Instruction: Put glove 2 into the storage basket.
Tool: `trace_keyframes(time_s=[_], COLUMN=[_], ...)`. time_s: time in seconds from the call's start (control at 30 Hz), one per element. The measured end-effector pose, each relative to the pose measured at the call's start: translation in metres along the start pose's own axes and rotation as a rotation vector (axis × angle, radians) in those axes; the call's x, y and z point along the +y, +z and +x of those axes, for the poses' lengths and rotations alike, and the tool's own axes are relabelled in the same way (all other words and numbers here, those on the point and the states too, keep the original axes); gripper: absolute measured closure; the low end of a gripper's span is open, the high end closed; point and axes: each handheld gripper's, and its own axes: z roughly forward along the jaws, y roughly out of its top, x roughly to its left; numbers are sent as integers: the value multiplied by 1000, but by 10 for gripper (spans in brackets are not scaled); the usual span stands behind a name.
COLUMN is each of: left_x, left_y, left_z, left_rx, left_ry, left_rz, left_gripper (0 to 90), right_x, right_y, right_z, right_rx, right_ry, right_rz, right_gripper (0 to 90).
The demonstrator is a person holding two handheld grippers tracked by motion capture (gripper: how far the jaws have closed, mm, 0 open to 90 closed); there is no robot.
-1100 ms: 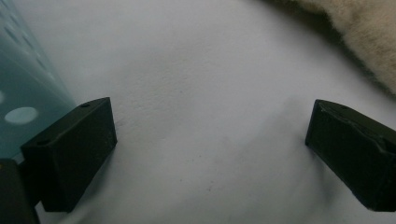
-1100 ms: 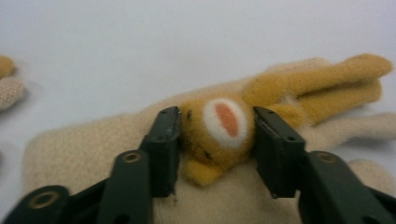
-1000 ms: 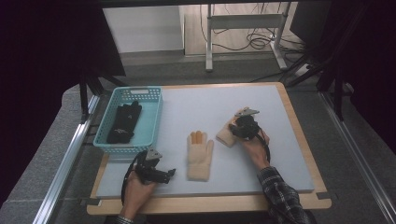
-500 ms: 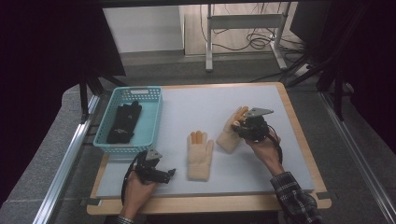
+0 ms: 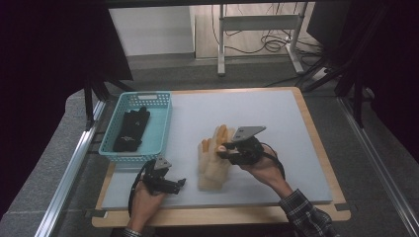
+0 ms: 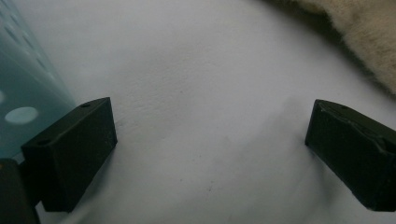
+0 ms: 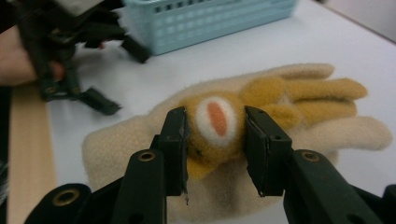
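Jaws of the right gripper (image 7: 215, 140) are clamped on a mustard-yellow glove (image 7: 261, 100), at a plump part bearing a white patch with an orange centre. That glove is held just above a cream glove (image 7: 140, 154), which lies flat on the table (image 5: 276, 111); the yellow fingers are spread across the cream palm and point away from the gripper. In the high view the right gripper (image 5: 236, 148) is seen directly beside the cream glove (image 5: 212, 170), on the side away from the basket, with the grey three-cornered plate on top and the right hand (image 5: 259, 168) wrapped round its body; a plaid sleeve (image 5: 306, 217) trails toward the near edge of the table.

Jaws of the left gripper (image 6: 210, 154) are held wide apart, with bare grey table surface between them and nothing gripped. An edge of the cream glove (image 6: 359, 32) is seen beyond one jaw, and the wall of the basket (image 6: 23, 88) beside the other. In the high view the left gripper (image 5: 168, 183) is placed near the cream glove, between it and the basket's near corner, and is held by the left hand (image 5: 146, 200).

A light blue basket (image 5: 160, 128) is set well apart from the cream glove, toward the table's left edge, and dark gloves (image 5: 132, 129) are contained in it.
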Motion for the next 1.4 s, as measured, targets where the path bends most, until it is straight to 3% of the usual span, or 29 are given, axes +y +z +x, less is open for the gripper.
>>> trace_keyframes(time_s=[0.17,0.33,0.53,0.6,0.73,0.93,1.1,1.4], left_x=[0,0,0,0,0,0,0,0], left_y=[0,0,0,0,0,0,0,0], left_z=[0,0,0,0,0,0,0,0], left_rx=[0,0,-1,-1,0,0,0,0], left_ry=[0,1,3,4,1,-3,4,2], left_rz=[0,-1,1,3,0,-3,3,3], left_gripper=[23,23,23,23,23,23,23,23], right_x=[3,1,-6,-8,-9,-9,-25,-54], right_y=[25,47,66,67,62,37,24,20], right_z=[15,17,18,17,16,0,-12,-9], right_rx=[45,80,59,65,54,7,-31,-10], right_ry=[-62,-69,-118,-104,-76,-5,56,100], right_rz=[58,94,143,136,117,57,75,106], right_gripper=[608,608,589,562,458,457,524,753])
